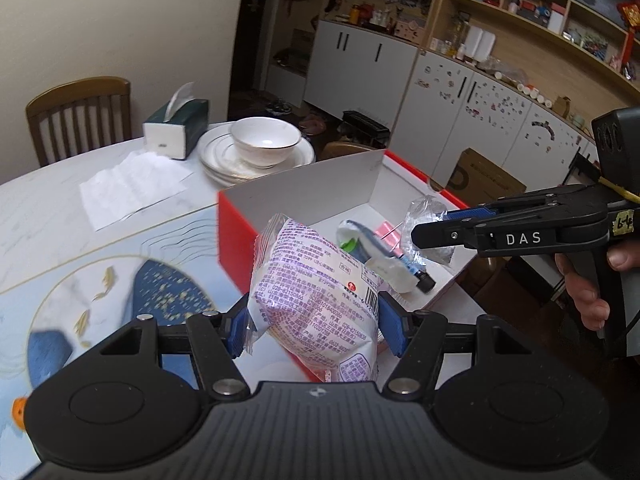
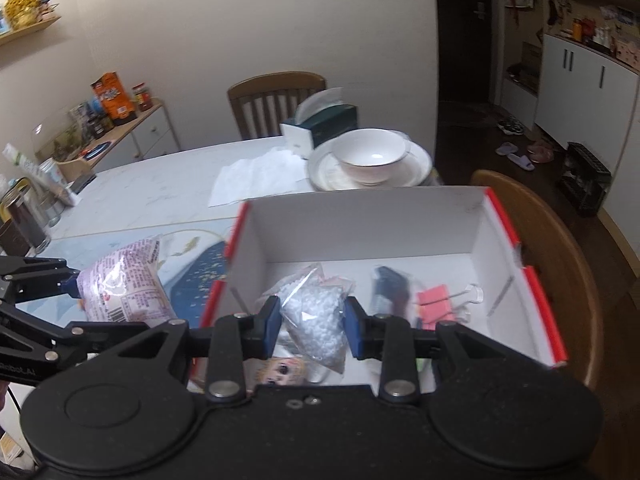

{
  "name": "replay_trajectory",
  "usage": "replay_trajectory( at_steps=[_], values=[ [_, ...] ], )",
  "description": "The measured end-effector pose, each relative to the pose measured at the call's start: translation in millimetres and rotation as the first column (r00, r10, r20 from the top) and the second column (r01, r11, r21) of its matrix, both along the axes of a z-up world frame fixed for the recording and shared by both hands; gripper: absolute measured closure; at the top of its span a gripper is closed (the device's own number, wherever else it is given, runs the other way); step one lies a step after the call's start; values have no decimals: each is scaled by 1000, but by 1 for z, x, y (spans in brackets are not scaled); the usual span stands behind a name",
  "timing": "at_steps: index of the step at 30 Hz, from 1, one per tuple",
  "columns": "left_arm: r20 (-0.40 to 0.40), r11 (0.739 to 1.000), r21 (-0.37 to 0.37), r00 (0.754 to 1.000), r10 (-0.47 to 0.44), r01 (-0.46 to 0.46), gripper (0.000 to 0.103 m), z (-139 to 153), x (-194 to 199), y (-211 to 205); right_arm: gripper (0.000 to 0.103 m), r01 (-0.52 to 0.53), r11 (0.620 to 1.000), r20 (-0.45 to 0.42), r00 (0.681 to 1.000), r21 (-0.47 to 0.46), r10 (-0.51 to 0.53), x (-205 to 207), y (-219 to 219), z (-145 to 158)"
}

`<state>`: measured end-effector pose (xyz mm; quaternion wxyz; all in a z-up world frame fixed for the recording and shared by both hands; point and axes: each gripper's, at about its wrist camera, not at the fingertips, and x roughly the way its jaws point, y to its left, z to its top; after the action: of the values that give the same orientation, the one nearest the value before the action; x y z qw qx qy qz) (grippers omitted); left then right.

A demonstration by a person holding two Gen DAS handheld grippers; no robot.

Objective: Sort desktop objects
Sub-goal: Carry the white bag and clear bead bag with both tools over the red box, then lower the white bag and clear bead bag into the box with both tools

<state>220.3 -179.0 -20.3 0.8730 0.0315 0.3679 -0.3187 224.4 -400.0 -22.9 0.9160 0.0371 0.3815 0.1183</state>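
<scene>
My left gripper (image 1: 314, 328) is shut on a white snack packet with purple print (image 1: 316, 292), held above the near left corner of the red box with a white inside (image 1: 236, 232). My right gripper (image 2: 312, 326) is shut on a clear bag of small white beads (image 2: 316, 320), hanging over the box's white floor (image 2: 452, 276). In the left wrist view the right gripper (image 1: 432, 228) reaches in from the right with the clear bag (image 1: 424, 216) at its tip. Inside the box lie a tube (image 1: 368, 244), a pink clip (image 2: 436, 304) and a dark item (image 2: 390, 288).
A bowl on stacked plates (image 1: 264, 144), a green tissue box (image 1: 176, 128) and a white paper sheet (image 1: 132, 184) sit behind the box. A patterned blue mat (image 1: 120, 280) covers the near table. Wooden chairs (image 2: 276, 100) stand at the far side and at the right.
</scene>
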Motion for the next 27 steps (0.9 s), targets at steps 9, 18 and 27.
replay_trajectory(
  at_steps=[9,18,27],
  values=[
    [0,996,38,997,-76,76,40,-6,24,-48,71,68,997,-10,998,-20,-68,7,-38,-9],
    [-16,989,111,996,-93,94,40,-23,56,-81,71,110,993,-33,993,-45,-112,21,-63,-21],
    [-32,963,233,991,-131,134,40,-43,78,-110,71,113,992,-74,990,-51,-116,39,-72,-38]
  ],
)
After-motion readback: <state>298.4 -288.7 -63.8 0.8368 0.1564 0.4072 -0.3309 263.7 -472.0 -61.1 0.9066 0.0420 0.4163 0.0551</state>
